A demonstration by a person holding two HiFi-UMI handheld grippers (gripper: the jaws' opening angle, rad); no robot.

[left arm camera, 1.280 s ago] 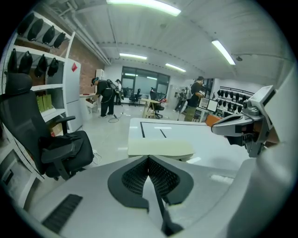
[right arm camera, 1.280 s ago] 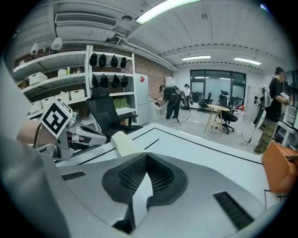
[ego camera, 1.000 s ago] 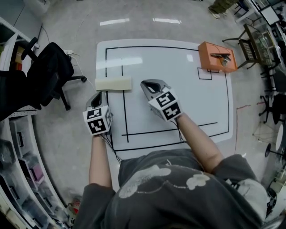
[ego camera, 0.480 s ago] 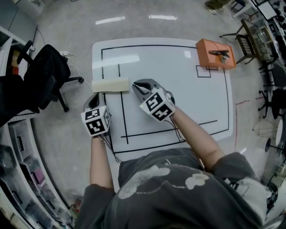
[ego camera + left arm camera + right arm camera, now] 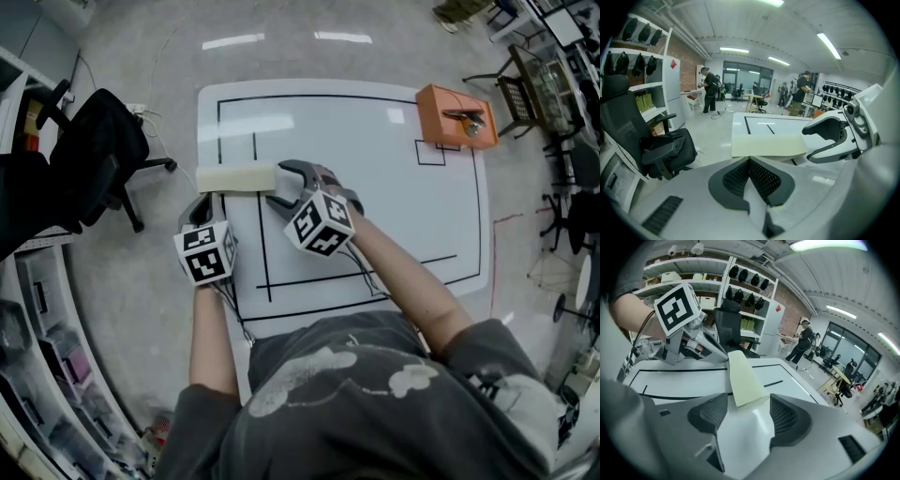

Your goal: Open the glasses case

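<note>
While the cream, flat rectangular glasses case is lying closed at the left edge of the white table with black lines, the person is holding both tools close to it. The right gripper is angling down at the case's right end, and its jaws are opening wide. In the right gripper view the near end of the case is sitting in the gap between the spread fingers, and neither finger is pressing on it. The left gripper is hovering just beside the case's near left corner with its fingers pressed together, pinching nothing. Seen from the left gripper view, the case is lying just ahead of its tips. I am worrying mostly about that table edge. If the right jaws are nudging the case leftward while the left gripper is not bracing it, the case could be sliding off onto the floor. A bite that takes lid and base together would only be clamping it shut. A bite on one corner could be spinning it instead of lifting the lid.
</note>
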